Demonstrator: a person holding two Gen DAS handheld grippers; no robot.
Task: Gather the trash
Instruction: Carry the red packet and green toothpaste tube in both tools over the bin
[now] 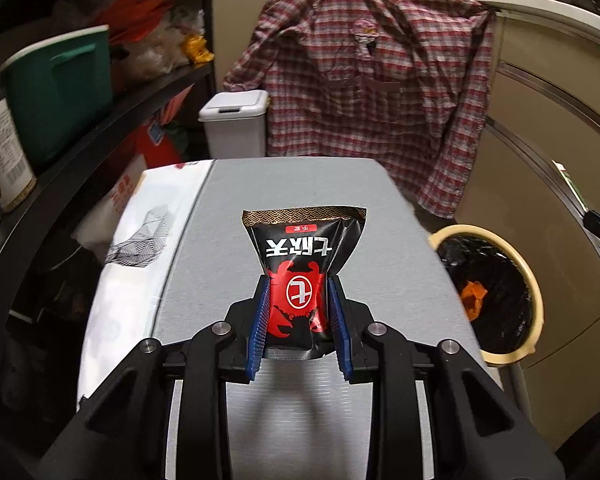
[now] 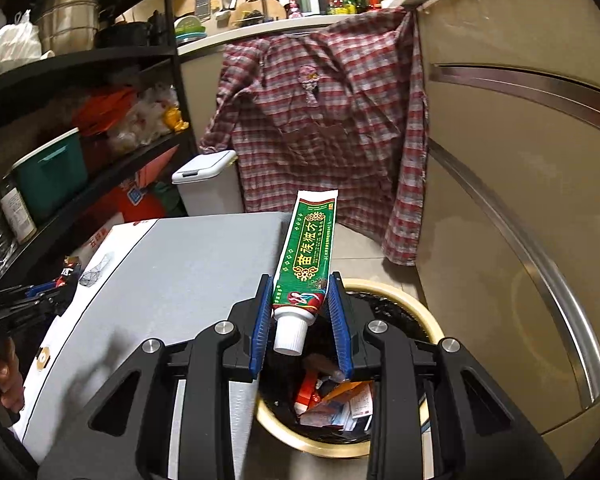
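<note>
Left gripper [image 1: 299, 312] clamps black-red snack bag [image 1: 300, 264] above grey table [image 1: 228, 208]; bin [image 1: 496, 292] at 3 o'clock. Right gripper [image 2: 301, 318] clamps green tube [image 2: 306, 256], cap at 6, directly above bin [image 2: 424, 316].

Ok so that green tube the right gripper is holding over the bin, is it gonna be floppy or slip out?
The green tube probably stays fairly stiff: it stands straight past the right gripper without sagging. Its glossy skin could slip, though the ribbed blue pads pinch it near the white cap. Released, it likely drops cap-first into the bin.
</note>
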